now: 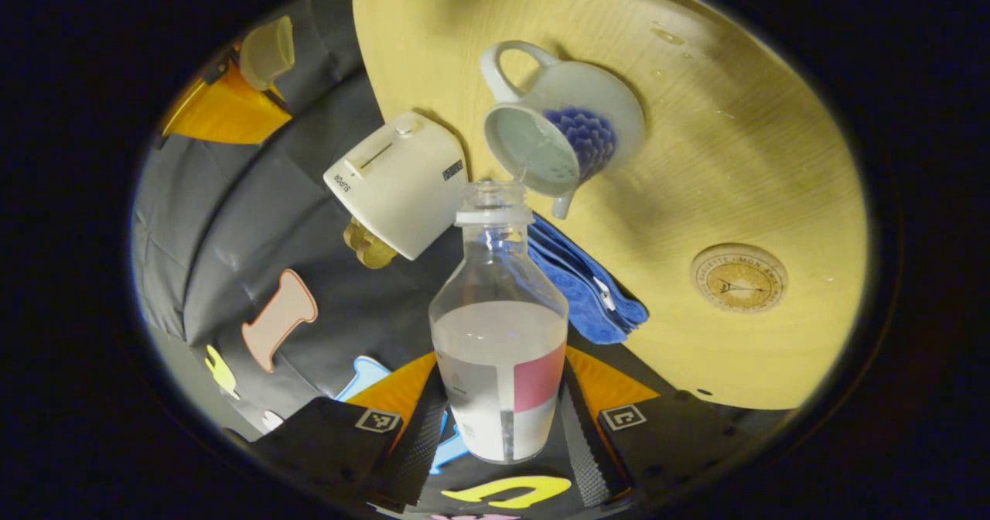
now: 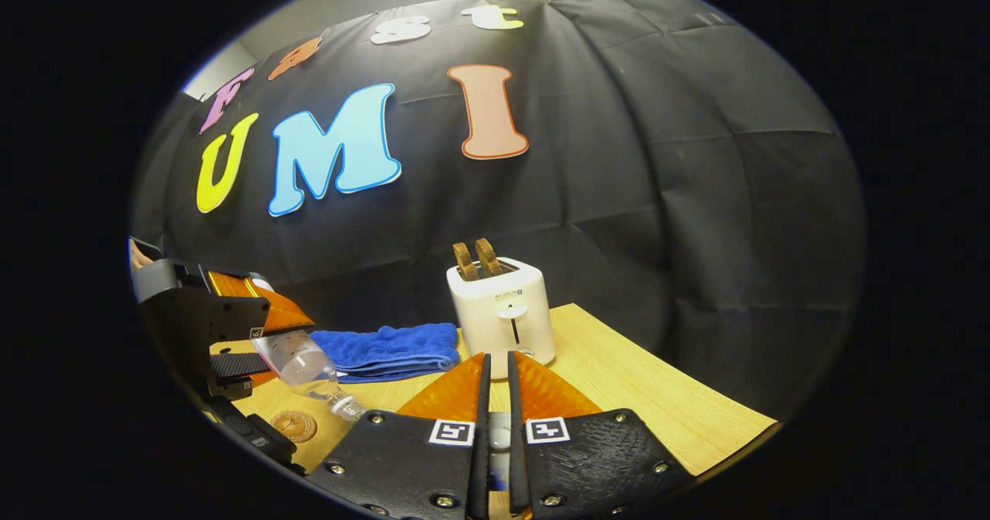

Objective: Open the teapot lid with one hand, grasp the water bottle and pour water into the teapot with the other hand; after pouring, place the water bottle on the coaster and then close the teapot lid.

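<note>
Left hand-held gripper point(image 1: 499, 427) is clamped on the lower body of the clear plastic water bottle with the red-and-white label point(image 1: 499, 334). The bottle is tilted, uncapped neck at the open mouth of the white ceramic teapot with the blue flower pattern point(image 1: 561, 129), which stands on the pale wooden counter point(image 1: 735, 156); a thin stream appears to run into it. The bottle is about half full.

Right hand-held gripper point(image 2: 497, 427) is nearly closed on a small pale object between its fingers, probably the teapot lid point(image 2: 499, 431); too little is visible to confirm.

The round cork coaster point(image 1: 739, 278) lies bare, apart from the teapot.

Risks: droplets already on the counter near the teapot. A steeper tilt or neck drift off the rim would spill toward the folded blue towel point(image 1: 584, 280) and the white toaster point(image 1: 398, 183).
</note>
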Motion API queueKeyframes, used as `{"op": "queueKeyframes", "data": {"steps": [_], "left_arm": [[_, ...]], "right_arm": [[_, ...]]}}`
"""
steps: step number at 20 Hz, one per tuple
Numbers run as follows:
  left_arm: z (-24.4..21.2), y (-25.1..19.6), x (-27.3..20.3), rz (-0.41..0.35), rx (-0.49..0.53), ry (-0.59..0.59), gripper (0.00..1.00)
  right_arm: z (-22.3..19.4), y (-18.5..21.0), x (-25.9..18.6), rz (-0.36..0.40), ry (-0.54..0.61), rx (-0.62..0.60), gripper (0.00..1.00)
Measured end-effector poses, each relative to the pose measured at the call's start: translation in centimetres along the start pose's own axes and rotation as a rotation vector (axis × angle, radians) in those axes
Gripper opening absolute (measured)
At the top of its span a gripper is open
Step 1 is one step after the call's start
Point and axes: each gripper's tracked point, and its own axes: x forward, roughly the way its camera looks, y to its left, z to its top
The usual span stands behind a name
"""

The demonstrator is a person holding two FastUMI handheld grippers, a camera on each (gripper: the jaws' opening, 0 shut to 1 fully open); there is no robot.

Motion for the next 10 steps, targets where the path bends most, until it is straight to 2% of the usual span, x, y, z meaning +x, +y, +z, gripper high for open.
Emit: {"op": "queueKeyframes", "data": {"steps": [7,10], "left_arm": [[0.25,0.47,-0.34,0.015,-0.018,-0.011,0.84],[0.13,0.04,-0.50,0.028,-0.090,-0.030,0.84]], "right_arm": [[0.12,-0.02,-0.04,-0.001,0.001,0.002,0.10],[0.12,-0.06,-0.12,-0.009,0.000,0.004,0.10]]}}
